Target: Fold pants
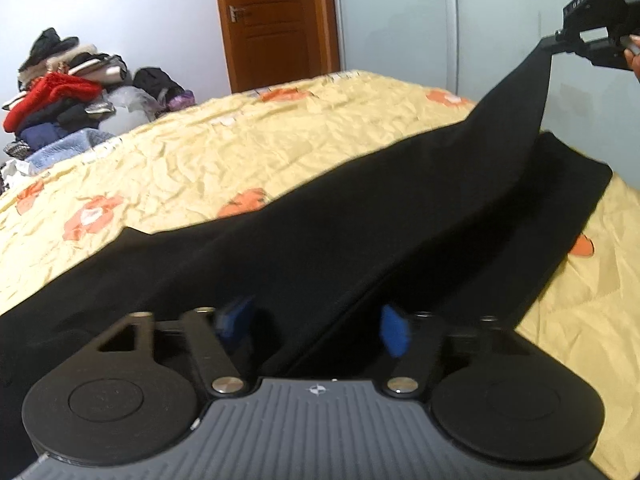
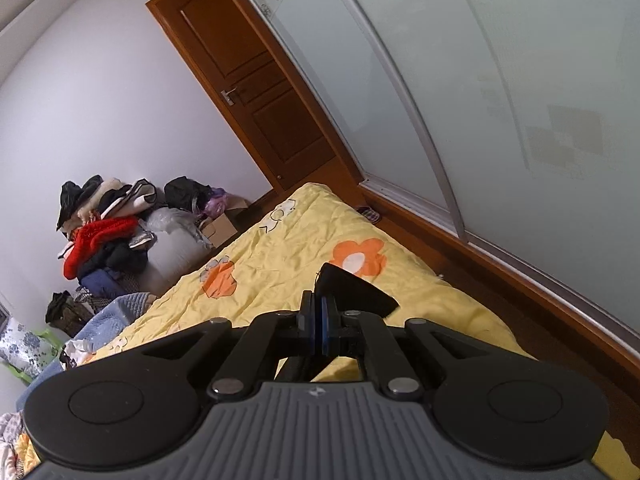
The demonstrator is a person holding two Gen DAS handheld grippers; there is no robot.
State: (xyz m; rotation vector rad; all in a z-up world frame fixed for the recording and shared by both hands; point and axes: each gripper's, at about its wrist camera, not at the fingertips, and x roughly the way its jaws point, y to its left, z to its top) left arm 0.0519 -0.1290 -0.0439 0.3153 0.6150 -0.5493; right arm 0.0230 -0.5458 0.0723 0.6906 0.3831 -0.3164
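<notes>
Pants [image 1: 360,232], black and limp, lay across the yellow flowered bedspread [image 1: 200,160], stretching from right under my left gripper [image 1: 312,328] out toward the far right side of the bed. One leg lay flat on the cover, its hem end squared off near the bed's right edge. The other leg rose off the bed in a taut strip, climbing to the upper right, where my right gripper [image 1: 554,42] had it pinched in the air above the bed. From the right wrist camera I saw my right gripper [image 2: 319,328] with its blue pads [image 2: 329,328] pressed together on the black cloth [image 2: 352,292], a folded corner of it sticking out past the fingertips over an orange flower on the cover.

My left gripper hung low over the near part of the pants, pointing down at the fabric. Its blue pads [image 1: 394,334] stood partly apart, blurred, with the black cloth lying below and between them; I could not see them pressing on it.

Beyond the bed stood a brown wooden door [image 1: 276,20], a pale sliding panel [image 1: 400,20] beside it, and a heap of clothes [image 1: 60,88] against the white wall on the left.
</notes>
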